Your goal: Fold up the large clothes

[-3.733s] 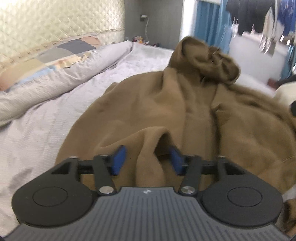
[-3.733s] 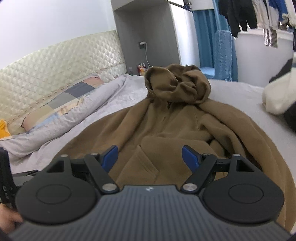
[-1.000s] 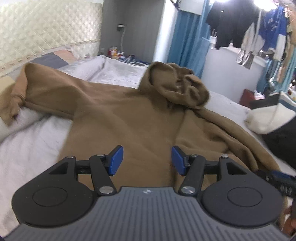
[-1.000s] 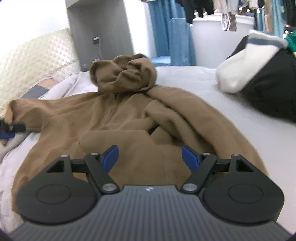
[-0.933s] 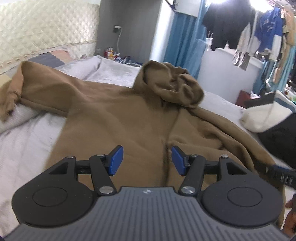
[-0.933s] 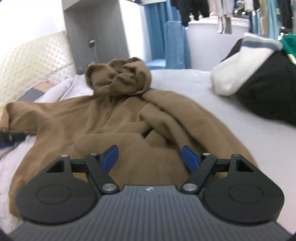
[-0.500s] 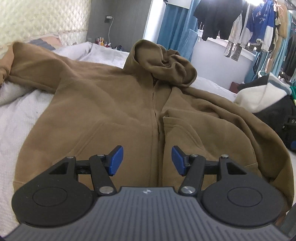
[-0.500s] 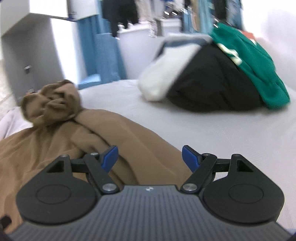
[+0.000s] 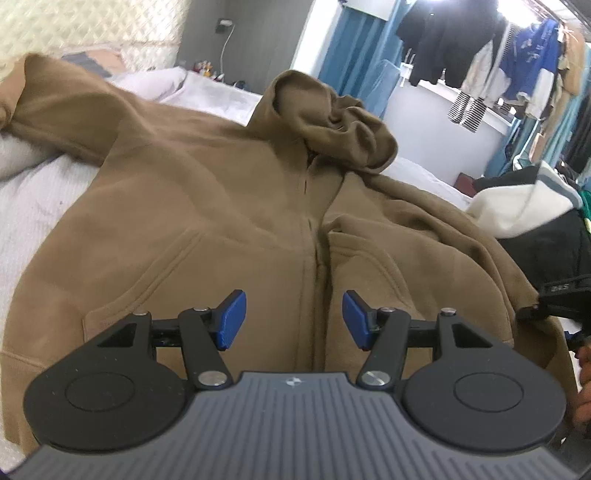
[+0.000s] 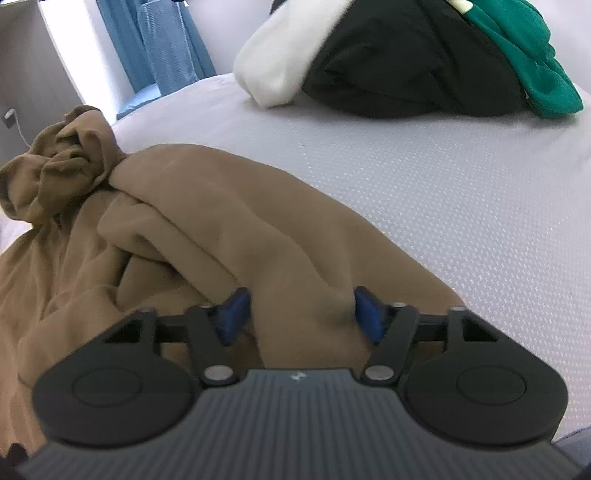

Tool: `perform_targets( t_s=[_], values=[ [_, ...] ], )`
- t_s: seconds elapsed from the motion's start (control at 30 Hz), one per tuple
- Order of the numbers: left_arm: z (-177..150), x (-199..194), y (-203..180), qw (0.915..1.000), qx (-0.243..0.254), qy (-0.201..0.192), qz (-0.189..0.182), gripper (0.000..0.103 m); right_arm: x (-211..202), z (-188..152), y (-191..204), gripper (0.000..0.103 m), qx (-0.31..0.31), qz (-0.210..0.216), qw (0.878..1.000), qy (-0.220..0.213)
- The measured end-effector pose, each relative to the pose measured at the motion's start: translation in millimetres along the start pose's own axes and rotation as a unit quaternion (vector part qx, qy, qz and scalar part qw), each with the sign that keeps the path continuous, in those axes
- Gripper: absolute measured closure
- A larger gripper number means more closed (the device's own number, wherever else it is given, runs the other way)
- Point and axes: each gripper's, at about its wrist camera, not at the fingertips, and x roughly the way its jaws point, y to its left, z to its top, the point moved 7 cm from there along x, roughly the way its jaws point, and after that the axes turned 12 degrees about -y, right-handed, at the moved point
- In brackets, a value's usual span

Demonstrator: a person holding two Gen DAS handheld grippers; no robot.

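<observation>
A large brown zip hoodie (image 9: 229, 206) lies front-up on the bed, its hood (image 9: 332, 122) bunched at the far end and its left sleeve (image 9: 62, 107) stretched out to the left. My left gripper (image 9: 293, 319) is open and empty above the hoodie's lower front, over the zip line. My right gripper (image 10: 301, 314) is open, low over the hoodie's right sleeve (image 10: 266, 236), with a fold of the brown cloth between its blue fingertips. The right gripper also shows in the left wrist view (image 9: 554, 295) at the hoodie's right edge.
The bed (image 10: 461, 192) has a pale grey sheet. A heap of white, black and green clothes (image 10: 424, 62) lies at its right side. A quilted headboard (image 9: 92, 33), blue curtains (image 9: 354, 62) and hanging clothes (image 9: 461, 48) stand behind.
The hoodie's left sleeve was spread out to the left. My right gripper swung right and dropped onto the right sleeve. My left gripper moved over the zip line.
</observation>
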Motion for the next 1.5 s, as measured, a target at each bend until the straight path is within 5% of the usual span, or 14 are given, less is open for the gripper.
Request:
perform_targets(
  t_s=[0.23, 0.43, 0.73, 1.0, 1.17, 1.4, 1.5],
  values=[
    [2.4, -5.9, 8.1, 0.9997, -0.021, -0.008, -0.004, 0.040, -9.6, 24.8, -13.6, 0.080, 0.083, 0.030, 0.995, 0.036],
    [4.4, -5.5, 13.5, 0.9990, -0.042, -0.009, -0.011, 0.040, -29.9, 76.2, -13.9, 0.086, 0.065, 0.044, 0.997, -0.002],
    [5.1, -0.5, 12.9, 0.9991, -0.040, -0.011, -0.010, 0.040, -5.4, 174.9, -8.3, 0.087, -0.036, -0.020, 0.992, -0.122],
    [4.8, 12.1, 18.6, 0.9992, -0.038, -0.006, 0.003, 0.040, 98.3, 174.7, -37.2, 0.086, -0.106, -0.094, 0.976, -0.163],
    [4.0, 24.5, 22.5, 0.9987, -0.050, 0.004, 0.005, 0.040, 112.1, 147.0, -51.7, 0.082, -0.166, -0.068, 0.960, -0.216],
    [3.0, 39.7, 19.0, 0.9988, -0.045, 0.015, 0.009, 0.040, 98.0, 144.2, -68.2, 0.079, -0.107, -0.027, 0.968, -0.225],
    [0.9, 36.9, 19.0, 0.9989, -0.043, 0.016, 0.010, 0.040, 85.1, 141.0, -73.0, 0.061, -0.086, -0.006, 0.976, -0.202]
  ],
)
